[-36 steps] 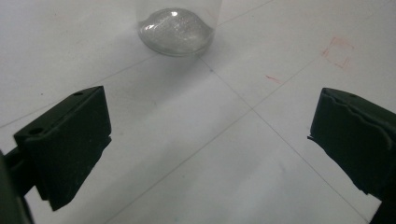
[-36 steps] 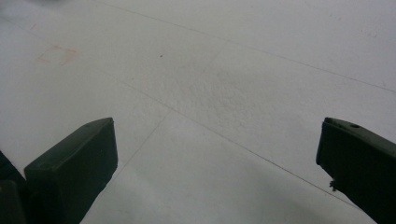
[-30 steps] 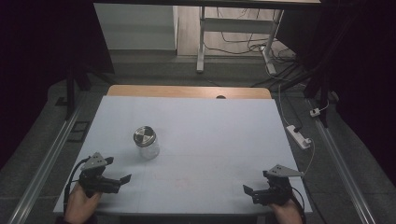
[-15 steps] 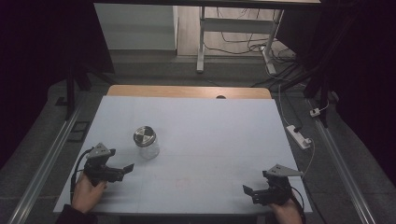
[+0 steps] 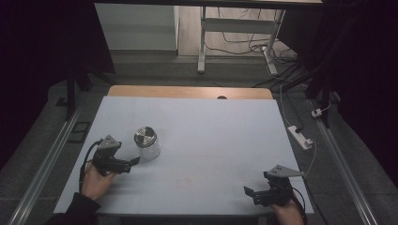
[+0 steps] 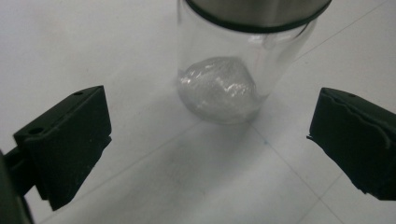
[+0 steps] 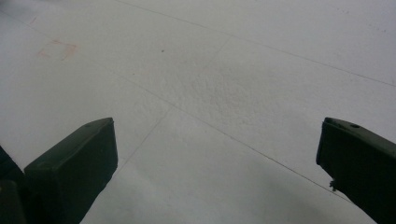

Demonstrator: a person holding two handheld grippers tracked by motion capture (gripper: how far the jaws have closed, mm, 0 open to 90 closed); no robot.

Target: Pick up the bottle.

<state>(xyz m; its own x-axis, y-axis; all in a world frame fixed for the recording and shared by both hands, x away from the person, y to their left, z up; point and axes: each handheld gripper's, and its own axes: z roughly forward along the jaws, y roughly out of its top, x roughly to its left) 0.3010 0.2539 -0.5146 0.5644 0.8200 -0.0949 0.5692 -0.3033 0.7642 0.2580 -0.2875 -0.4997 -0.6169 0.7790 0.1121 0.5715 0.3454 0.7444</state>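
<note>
Forward from the table's (image 5: 197,122) near-left corner went the left gripper (image 5: 133,162), jaws apart, facing the ungrasped jar (image 5: 146,143); right gripper (image 5: 249,193) rested open.

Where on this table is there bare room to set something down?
Bare: the whole stretch right of the lidded glass jar to the table edge, and the centre up to the far wooden strip. Crowded only front-left, where the left gripper nears the jar, and front-right by the right gripper.
</note>
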